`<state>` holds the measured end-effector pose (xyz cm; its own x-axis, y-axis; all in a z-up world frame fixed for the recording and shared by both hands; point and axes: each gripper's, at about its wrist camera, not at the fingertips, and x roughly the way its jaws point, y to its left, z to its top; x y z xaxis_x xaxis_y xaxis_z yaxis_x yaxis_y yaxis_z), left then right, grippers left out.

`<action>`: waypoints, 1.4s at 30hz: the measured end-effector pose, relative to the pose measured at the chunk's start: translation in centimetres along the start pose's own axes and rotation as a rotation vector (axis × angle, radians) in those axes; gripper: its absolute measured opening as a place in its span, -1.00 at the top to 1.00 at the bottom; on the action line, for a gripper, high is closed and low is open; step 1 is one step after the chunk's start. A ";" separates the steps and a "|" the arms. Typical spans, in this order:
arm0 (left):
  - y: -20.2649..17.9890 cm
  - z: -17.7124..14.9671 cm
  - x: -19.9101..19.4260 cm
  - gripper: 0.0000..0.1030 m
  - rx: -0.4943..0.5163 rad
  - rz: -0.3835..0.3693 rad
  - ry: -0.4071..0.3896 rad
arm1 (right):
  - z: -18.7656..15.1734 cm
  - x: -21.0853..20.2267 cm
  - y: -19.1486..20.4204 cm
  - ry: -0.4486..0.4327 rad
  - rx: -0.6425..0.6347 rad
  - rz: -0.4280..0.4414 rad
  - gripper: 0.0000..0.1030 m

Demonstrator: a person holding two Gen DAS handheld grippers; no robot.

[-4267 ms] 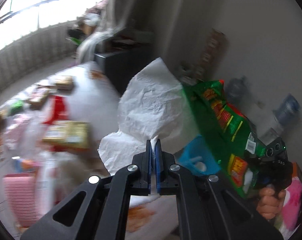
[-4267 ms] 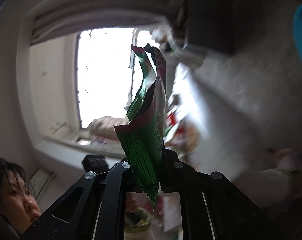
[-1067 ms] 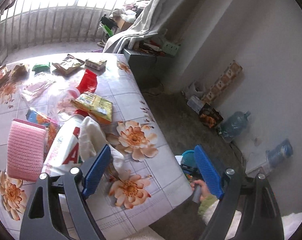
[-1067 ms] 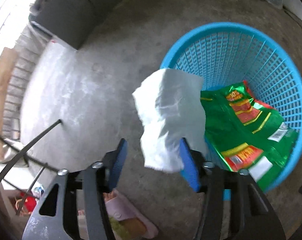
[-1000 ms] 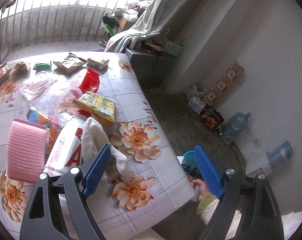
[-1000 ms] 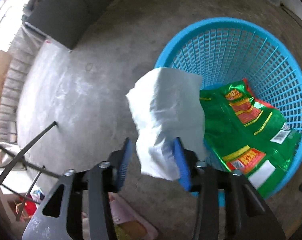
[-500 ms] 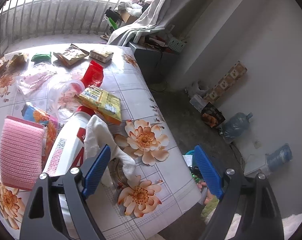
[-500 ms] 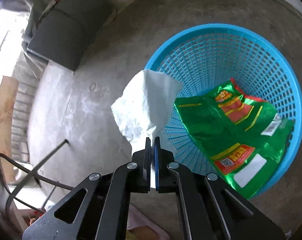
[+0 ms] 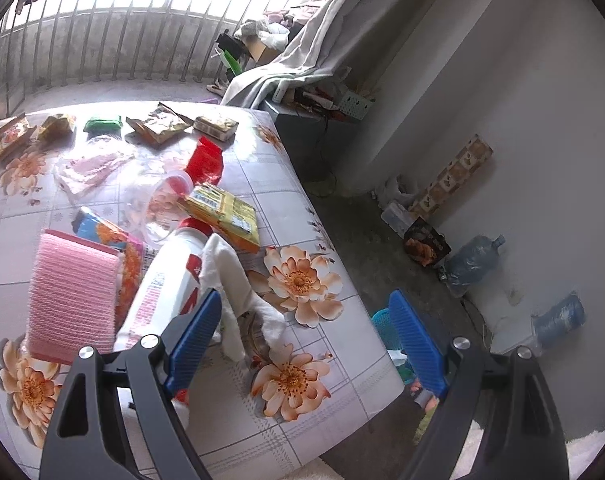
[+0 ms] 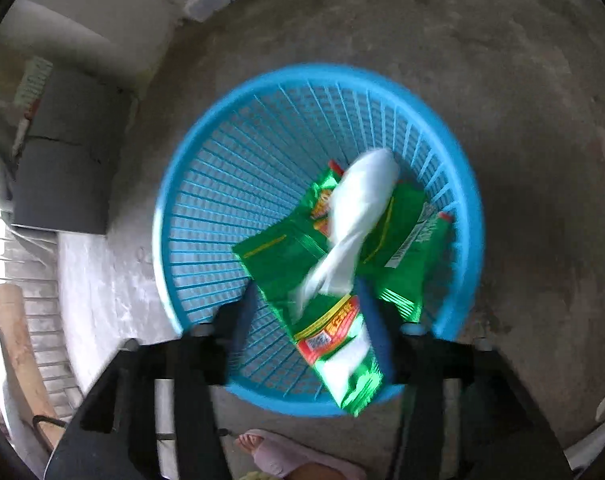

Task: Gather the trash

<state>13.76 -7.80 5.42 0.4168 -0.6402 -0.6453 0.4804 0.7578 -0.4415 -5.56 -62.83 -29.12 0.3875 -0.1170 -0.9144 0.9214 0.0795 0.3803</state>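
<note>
- Right gripper [image 10: 310, 312]: jaws opening; white tissue [image 10: 354, 216] falling clear at frame centre, above the blue basket [image 10: 206, 184].
- Left gripper [image 9: 302, 344]: jaws wide apart, empty; white rag [image 9: 230, 280] beside its left finger, long axis running up-frame.

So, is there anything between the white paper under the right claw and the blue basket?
Nothing visible. The right claw is opening above the blue basket, and the white paper is blurred, apparently already free of the pads. Below it lies only the green wrapper, already inside the basket.
</note>
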 end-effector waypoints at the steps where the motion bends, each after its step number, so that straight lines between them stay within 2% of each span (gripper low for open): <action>1: 0.1 0.0 -0.2 -0.62 -0.001 0.000 -0.004 | -0.2 -0.7 0.0 -0.010 -0.010 0.010 -0.10; 7: 0.8 -0.6 -2.9 -0.62 -0.003 0.008 -0.045 | -2.1 -6.1 0.9 -0.045 -0.078 0.110 -0.10; 13: 3.2 -1.5 -6.2 -0.62 -0.017 0.066 -0.084 | -5.9 -12.3 4.1 -0.072 -0.195 0.242 -0.13; 20: 7.9 -1.5 -8.6 -0.64 -0.084 0.136 -0.107 | -11.2 -20.1 12.9 -0.108 -0.412 0.445 -0.25; 25: 10.8 -0.7 -9.6 -0.64 -0.123 0.160 -0.137 | -15.1 -22.3 19.8 -0.076 -0.542 0.586 -0.27; 27: 11.9 -0.4 -9.6 -0.64 -0.141 0.163 -0.139 | -16.8 -21.8 22.9 -0.006 -0.598 0.644 -0.27; 30: 13.3 0.2 -9.4 -0.64 -0.155 0.177 -0.130 | -19.5 -19.6 27.8 0.147 -0.644 0.690 -0.27; 34: 15.2 2.6 -8.9 -0.64 -0.148 0.199 -0.120 | -21.8 -16.2 32.7 0.337 -0.613 0.738 -0.27; 36: 16.5 4.8 -8.1 -0.64 -0.154 0.204 -0.094 | -22.7 -15.1 34.4 0.419 -0.578 0.742 -0.27; 38: 17.7 6.5 -7.0 -0.64 -0.174 0.172 -0.068 | -23.1 -13.5 35.9 0.483 -0.540 0.741 -0.27; 42: 21.4 10.1 -3.3 -0.64 -0.269 0.141 -0.004 | -23.7 -11.1 37.4 0.556 -0.498 0.722 -0.28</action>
<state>30.44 9.31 4.39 0.4684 -0.5267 -0.7094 0.1964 0.8448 -0.4976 23.98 -35.06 -8.03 0.6584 0.5844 -0.4743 0.3097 0.3640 0.8784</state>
